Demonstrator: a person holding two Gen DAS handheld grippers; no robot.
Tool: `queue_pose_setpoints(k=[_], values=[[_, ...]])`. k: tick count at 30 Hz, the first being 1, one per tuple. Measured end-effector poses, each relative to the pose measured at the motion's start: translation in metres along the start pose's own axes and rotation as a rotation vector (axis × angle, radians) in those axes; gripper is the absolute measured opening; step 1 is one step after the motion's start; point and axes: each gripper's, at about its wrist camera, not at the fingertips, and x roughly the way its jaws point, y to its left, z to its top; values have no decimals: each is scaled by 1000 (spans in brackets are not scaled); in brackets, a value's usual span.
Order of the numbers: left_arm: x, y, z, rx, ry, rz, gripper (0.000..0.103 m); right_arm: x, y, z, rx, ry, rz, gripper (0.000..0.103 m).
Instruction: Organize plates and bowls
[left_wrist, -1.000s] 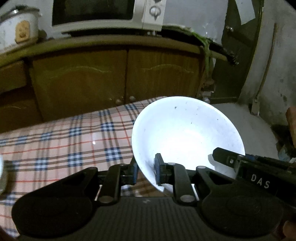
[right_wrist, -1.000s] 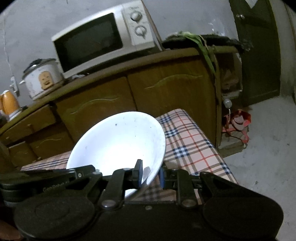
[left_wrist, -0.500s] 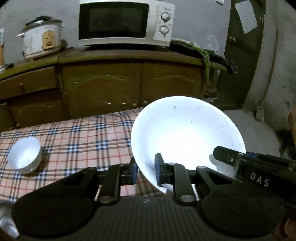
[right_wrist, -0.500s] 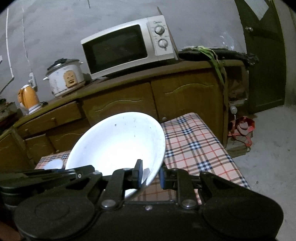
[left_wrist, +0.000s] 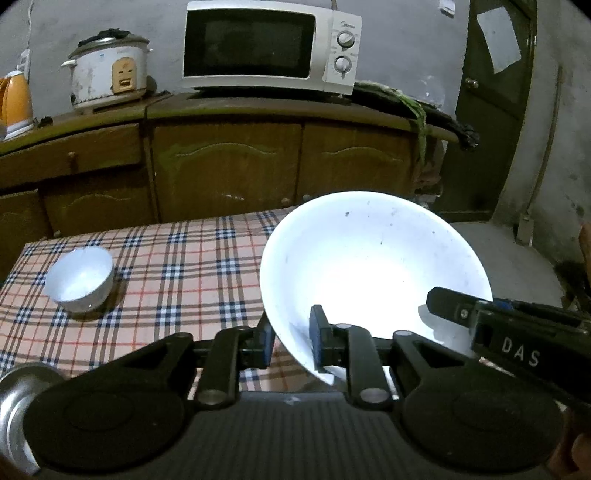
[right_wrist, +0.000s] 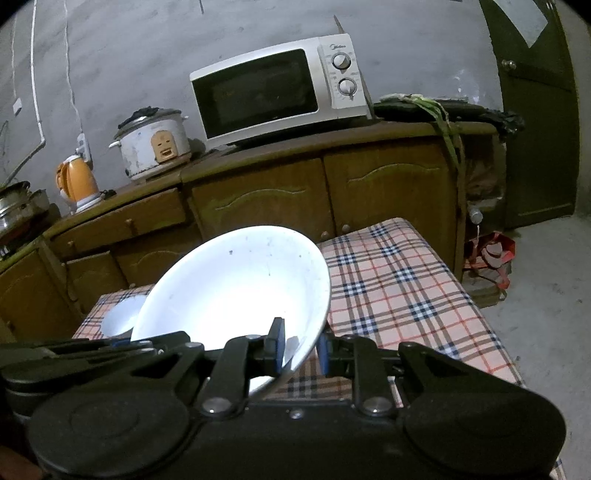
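Note:
A large white bowl hangs tilted above the checked tablecloth, carried by both grippers. My left gripper is shut on its left rim, one finger inside and one outside. My right gripper is shut on the right rim of the large white bowl; its black body shows at the right of the left wrist view. A small white bowl stands on the cloth at the left, and the small bowl peeks from behind the big one in the right wrist view.
A wooden cabinet runs behind the table, bearing a microwave, a rice cooker and an orange kettle. A metal dish shows at the lower left. A dark door and a red bag are at the right.
Both grippers, still holding the large bowl, have drawn back from the cabinet. More of the table has come into view, with the small white bowl appearing on the left.

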Motion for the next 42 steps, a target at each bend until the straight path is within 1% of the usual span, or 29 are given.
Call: queue_pose_setpoints(k=[10,18,31,36,38,42], values=[[-1,6,-18,-3,24,6,21,0,4,-20,7,36,7,24],[9,9,-38,-6,77,4,21,7,0,-44,16,88,3,24],[31,-4,-76,17,178,-14,21,18,-22,-91,43,187,-49,24],[38,-6,-87,18,208,-15,21,23,-27,-103,54,219,-60,25],[40,-6,-89,21,217,-12,21,26,-29,-107,53,229,-64,25],[39,-9,-89,36,209,-9,21,28,-32,-110,56,230,-71,25]])
